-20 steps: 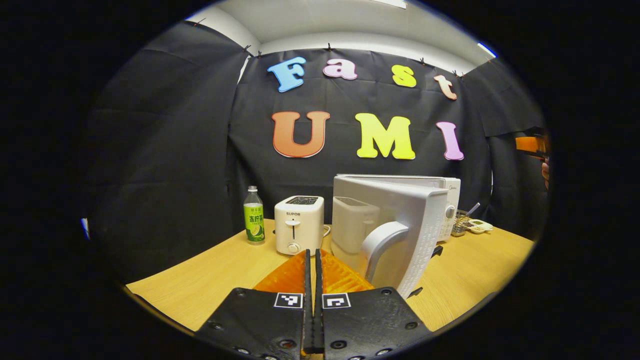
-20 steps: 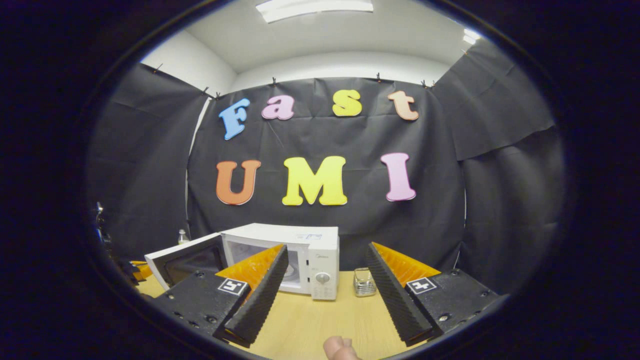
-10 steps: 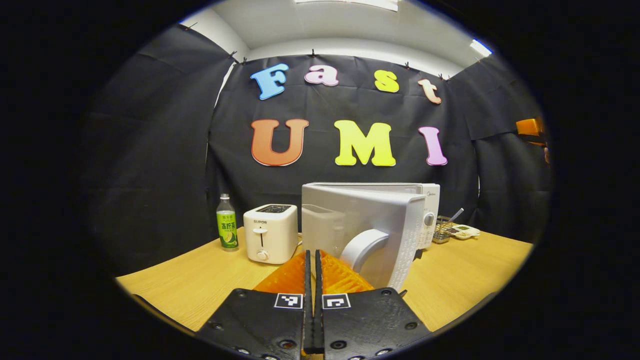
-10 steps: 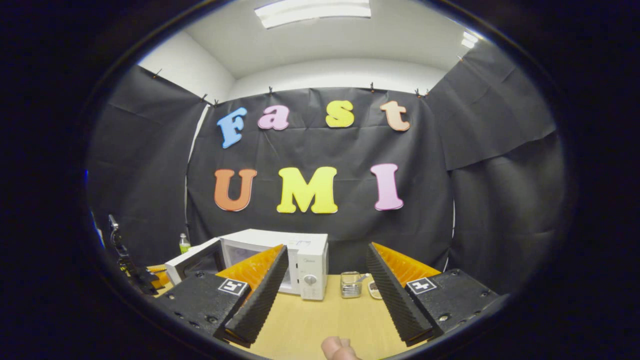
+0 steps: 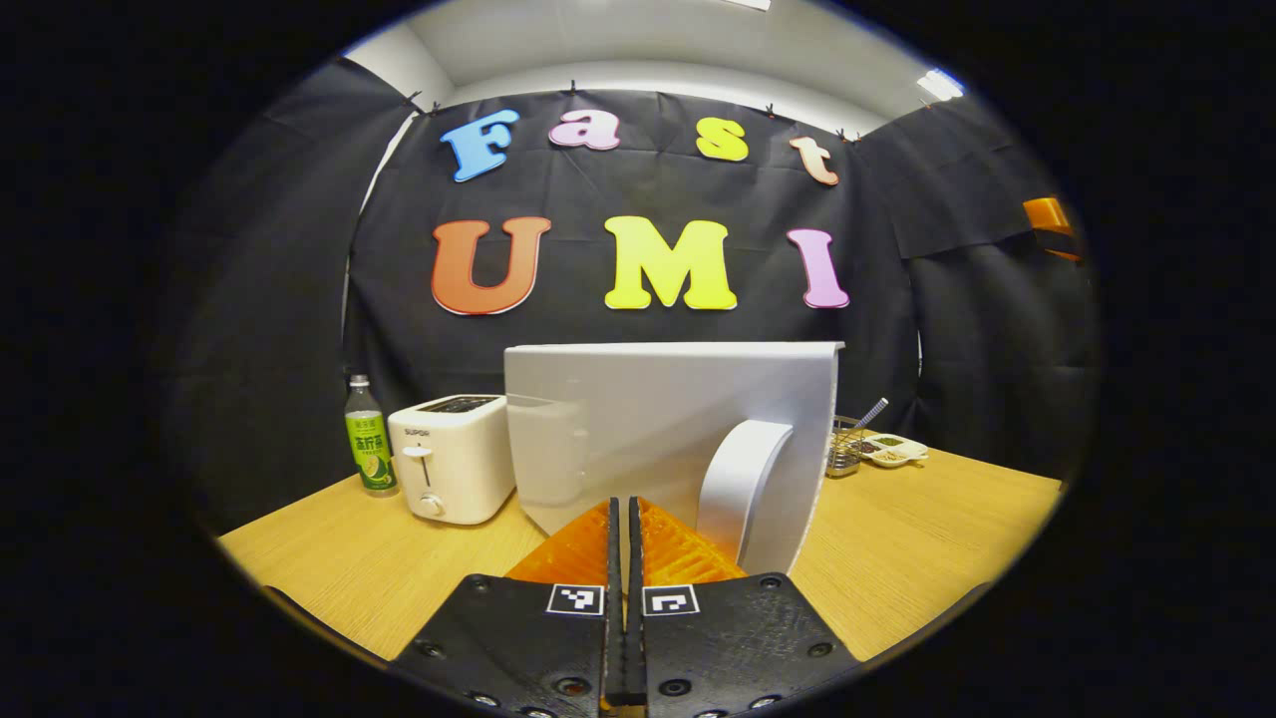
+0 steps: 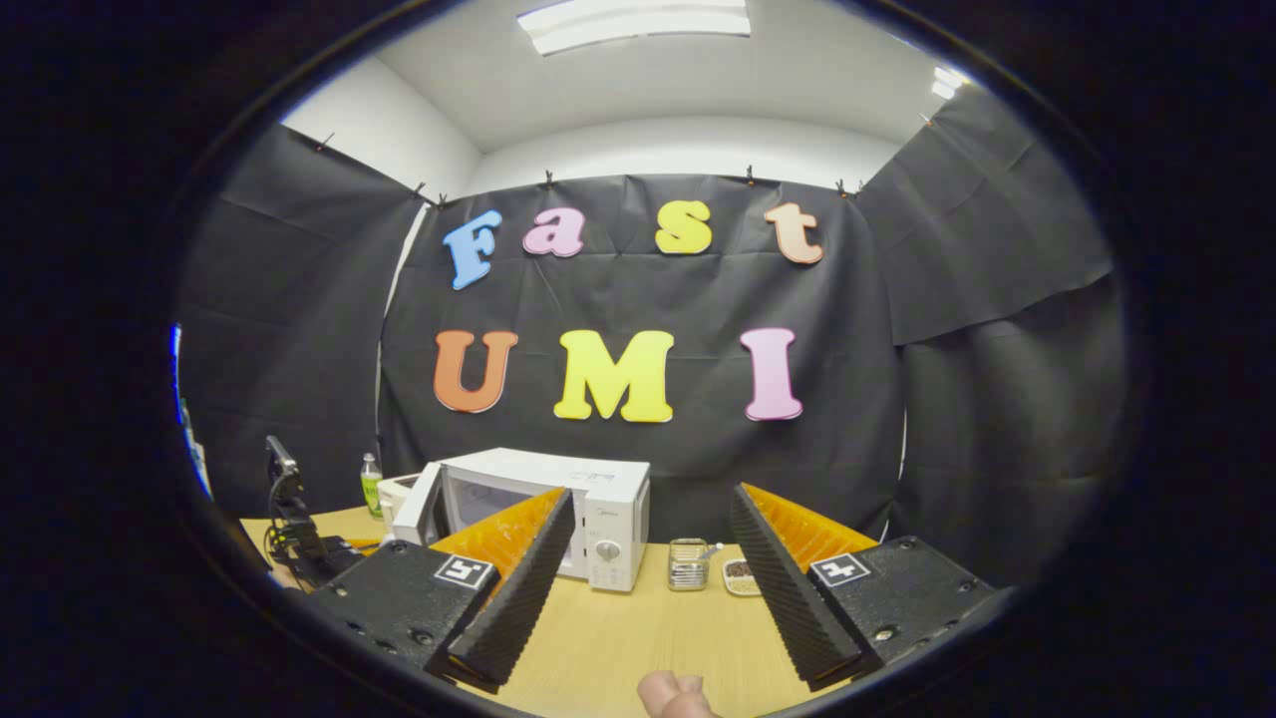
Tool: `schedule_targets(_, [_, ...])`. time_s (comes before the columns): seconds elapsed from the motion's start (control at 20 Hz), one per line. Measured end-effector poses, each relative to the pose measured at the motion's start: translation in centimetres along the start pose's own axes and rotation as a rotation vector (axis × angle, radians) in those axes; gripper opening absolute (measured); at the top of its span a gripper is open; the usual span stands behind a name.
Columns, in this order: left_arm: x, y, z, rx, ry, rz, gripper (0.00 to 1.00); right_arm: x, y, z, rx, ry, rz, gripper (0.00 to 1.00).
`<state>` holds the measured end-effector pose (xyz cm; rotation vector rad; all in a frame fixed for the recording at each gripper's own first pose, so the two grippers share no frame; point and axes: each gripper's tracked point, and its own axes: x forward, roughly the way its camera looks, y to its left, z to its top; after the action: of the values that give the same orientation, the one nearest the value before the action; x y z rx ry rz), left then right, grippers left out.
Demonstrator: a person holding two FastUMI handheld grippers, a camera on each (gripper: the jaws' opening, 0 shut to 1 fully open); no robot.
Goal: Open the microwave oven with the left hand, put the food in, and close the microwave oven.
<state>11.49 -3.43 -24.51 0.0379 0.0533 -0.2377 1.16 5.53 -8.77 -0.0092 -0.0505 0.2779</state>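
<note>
In the left gripper view, your left gripper (image 5: 620, 519) had its fingers pressed together with nothing between them. Just ahead of them stood the microwave door (image 5: 658, 429), swung out and facing you broadside, its curved handle (image 5: 740, 489) close beside the fingertips; I could not tell whether they touched it. To the door's left on the wooden table (image 5: 917, 538) sat a white toaster (image 5: 449, 457) and a green-labelled bottle (image 5: 368, 437); to its right, a small metal basket (image 5: 847, 449) and a dish (image 5: 894, 449).

In the right gripper view, your right gripper (image 6: 643, 558) was held wide apart and empty, above the table. The microwave (image 6: 543, 509) stood farther back, left of centre, its door hanging open on the left side. The basket (image 6: 686, 563) and the dish of food (image 6: 741, 576) sat just to the right of the microwave. A fingertip (image 6: 673, 693) showed at the bottom edge.
</note>
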Motion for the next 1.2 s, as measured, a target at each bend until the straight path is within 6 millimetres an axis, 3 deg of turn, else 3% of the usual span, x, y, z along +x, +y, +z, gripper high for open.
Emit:
schedule_targets(0.05, [0.5, -1.1, -0.1, 0.008, 0.003, -0.025, 0.0, 0.1, -0.2, -0.3, 0.008, 0.003, 0.006, 0.91])
schedule_targets(0.1, [1.2, -1.9, -0.2, 0.014, -0.001, -0.04, 0.0, 0.0, -0.5, -0.5, 0.015, 0.005, 0.011, 1.0])
schedule_targets(0.2, [3.1, -2.7, -0.5, 0.017, 0.005, -0.049, 0.0, 0.1, -1.1, -0.9, 0.021, 0.006, 0.015, 1.0])
schedule_targets(0.25, [4.0, -3.2, -0.8, 0.006, 0.015, -0.054, 0.0, 0.3, -1.6, -1.1, 0.022, 0.007, 0.013, 0.92])
schedule_targets(0.35, [5.8, -4.3, -1.0, -0.023, 0.033, -0.065, 0.0, 0.6, -2.2, -1.6, 0.029, 0.011, 0.015, 0.92])
schedule_targets(0.6, [9.4, -6.3, 0.6, -0.042, 0.004, -0.091, 0.0, 1.8, -4.0, -2.8, 0.037, 0.025, 0.0, 0.91])
schedule_targets(0.85, [13.0, -8.6, 0.5, -0.015, 0.023, -0.11, 0.0, 3.1, -5.1, -3.7, 0.042, 0.034, 0.004, 0.92])
schedule_targets(0.9, [13.8, -8.9, 0.6, -0.019, 0.025, -0.108, 0.0, 3.3, -5.2, -3.9, 0.039, 0.033, 0.005, 1.0])
schedule_targets(1.0, [15.4, -9.1, 0.7, -0.029, 0.026, -0.099, 0.0, 3.7, -5.5, -4.2, 0.043, 0.033, 0.011, 1.0])
schedule_targets(1.05, [16.2, -9.3, 0.8, -0.034, 0.024, -0.095, 0.0, 3.9, -5.6, -4.4, 0.048, 0.032, 0.014, 0.91])
schedule_targets(1.2, [18.5, -9.4, 0.7, -0.043, 0.034, -0.08, 0.0, 4.6, -6.0, -5.2, 0.067, 0.036, 0.028, 0.91])
